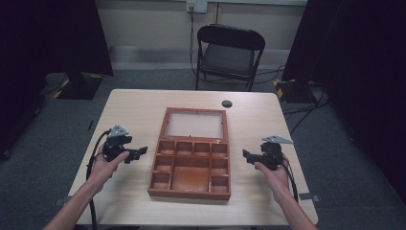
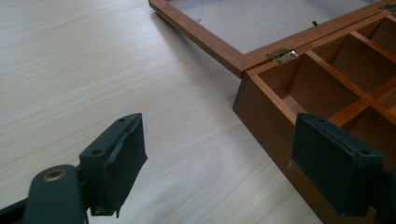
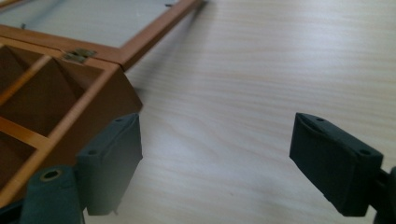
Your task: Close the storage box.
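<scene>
Flanking a wooden box (image 1: pixel 190 165) at the middle of the table (image 1: pixel 134 108), 2 hand-held grippers sit level, each pointing inward at the box's side walls. Left gripper (image 1: pixel 141 153): carried in the left hand (image 1: pixel 106 165), forearm entering from the bottom edge, jaws spread wide and holding nothing; in the left gripper view its pads (image 2: pixel 122 163) stand apart over bare tabletop, the box's near corner just beside the right-hand pad. Right gripper (image 1: pixel 245 155): carried in the right hand (image 1: pixel 270 173), jaws likewise released and empty; in the right gripper view the box (image 3: pixel 60 100) sits at the left, partly behind 1 pad. Box: reddish-brown wood, lying open, its glazed lid (image 1: pixel 195 123) folded flat on the table on the far side, joined by small brass hinges (image 2: pixel 282 55). Interior: 4 small compartments along the hinge side, 2 down each flank, 1 large central compartment, all empty. Also on the table: 1 small dark disc (image 1: pixel 227 103) near the far edge. Beyond the table: 1 black folding chair (image 1: pixel 229 55).
</scene>
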A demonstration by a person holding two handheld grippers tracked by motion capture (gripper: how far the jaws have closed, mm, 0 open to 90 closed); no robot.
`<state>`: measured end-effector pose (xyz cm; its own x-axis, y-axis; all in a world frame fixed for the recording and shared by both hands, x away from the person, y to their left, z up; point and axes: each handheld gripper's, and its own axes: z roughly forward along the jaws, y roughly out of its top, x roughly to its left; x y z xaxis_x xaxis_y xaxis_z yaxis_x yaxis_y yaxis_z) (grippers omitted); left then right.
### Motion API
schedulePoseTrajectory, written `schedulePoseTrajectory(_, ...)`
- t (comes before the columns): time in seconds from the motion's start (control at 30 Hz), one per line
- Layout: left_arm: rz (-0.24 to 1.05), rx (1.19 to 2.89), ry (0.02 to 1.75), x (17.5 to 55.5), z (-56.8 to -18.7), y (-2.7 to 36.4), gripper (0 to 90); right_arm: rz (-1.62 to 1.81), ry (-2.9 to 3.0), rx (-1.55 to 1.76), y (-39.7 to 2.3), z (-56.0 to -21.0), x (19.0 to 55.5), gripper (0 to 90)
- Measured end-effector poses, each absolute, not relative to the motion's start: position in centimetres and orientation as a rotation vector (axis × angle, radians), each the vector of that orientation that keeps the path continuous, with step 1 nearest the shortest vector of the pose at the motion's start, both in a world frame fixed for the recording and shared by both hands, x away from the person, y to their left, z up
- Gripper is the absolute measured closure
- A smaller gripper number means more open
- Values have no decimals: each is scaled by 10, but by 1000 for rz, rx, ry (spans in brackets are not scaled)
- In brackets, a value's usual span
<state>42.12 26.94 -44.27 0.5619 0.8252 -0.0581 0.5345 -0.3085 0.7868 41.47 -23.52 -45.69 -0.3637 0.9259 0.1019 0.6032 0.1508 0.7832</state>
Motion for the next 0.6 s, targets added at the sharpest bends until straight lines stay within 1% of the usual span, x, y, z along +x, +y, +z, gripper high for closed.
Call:
schedulePoseTrajectory(0.03,469,1977,1101,423,-442,266,166,1061,2045,1431,-232,-455,416,166)
schedulePoseTrajectory(0.07,450,1973,1100,424,-443,263,164,1056,2061,1409,-230,-453,418,170)
schedulePoseTrajectory(0.1,416,2004,1083,426,-442,261,164,1047,2070,1383,-227,-450,420,170)
schedulePoseTrajectory(0.17,407,2035,1064,430,-441,255,166,1077,2077,1389,-224,-446,425,170)
schedulePoseTrajectory(0.23,417,2038,1057,435,-438,249,167,1084,2086,1389,-220,-442,431,170)
schedulePoseTrajectory(0.33,398,2036,1055,443,-435,244,170,1096,2093,1386,-215,-438,438,171)
schedulePoseTrajectory(0.5,381,1996,1053,464,-428,231,171,1114,2102,1359,-203,-430,456,179)
schedulePoseTrajectory(0.6,401,1988,1048,473,-424,223,177,1113,2097,1364,-197,-428,465,181)
